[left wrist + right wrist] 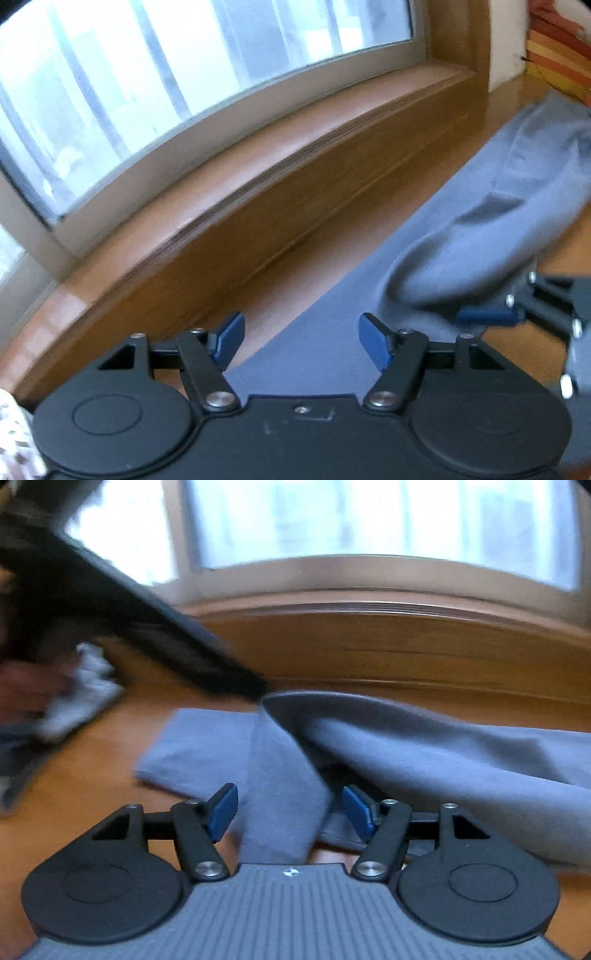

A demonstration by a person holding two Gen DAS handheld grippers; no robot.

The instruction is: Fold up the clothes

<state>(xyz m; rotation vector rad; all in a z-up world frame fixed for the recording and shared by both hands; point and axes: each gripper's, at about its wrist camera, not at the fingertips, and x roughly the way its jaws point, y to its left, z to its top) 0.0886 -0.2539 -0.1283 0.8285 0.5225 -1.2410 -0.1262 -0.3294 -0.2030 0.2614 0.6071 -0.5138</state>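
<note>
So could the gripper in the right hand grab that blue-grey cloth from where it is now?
Probably yes: the right gripper is open, and a strip of the blue-grey garment already lies between its fingers, nothing blocking.

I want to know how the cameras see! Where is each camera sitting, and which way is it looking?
Left wrist: sits on the left gripper, looking along its open fingers at the blue-grey garment, wooden surface and window; the other gripper shows at right.
Right wrist: sits on the right gripper, open, facing the same garment and window; a blurred dark shape, probably the other gripper, crosses upper left.
Shared: garment, wooden surface, window.
</note>
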